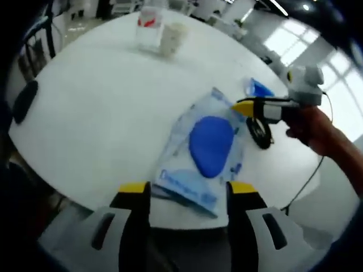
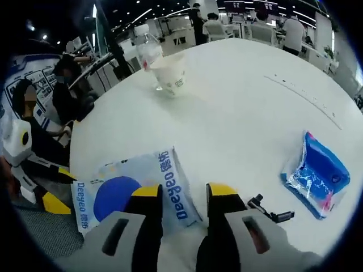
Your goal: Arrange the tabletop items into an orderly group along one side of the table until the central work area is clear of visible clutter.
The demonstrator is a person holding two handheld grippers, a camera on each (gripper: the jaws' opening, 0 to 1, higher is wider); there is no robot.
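Left gripper view: lying on the white round table, a pale pouch with a blue oval, its near edge sitting between the widely parted jaws of the left gripper, not clamped. Reaching in from the right, the right gripper, held by a hand, tip at the pouch's far corner. Standing at the far edge, a bottle and a cup.

Right gripper view: straddling the pouch's corner, the right gripper, jaws narrowly parted; grip impossible to tell. Lying well apart to the right, a blue packet.
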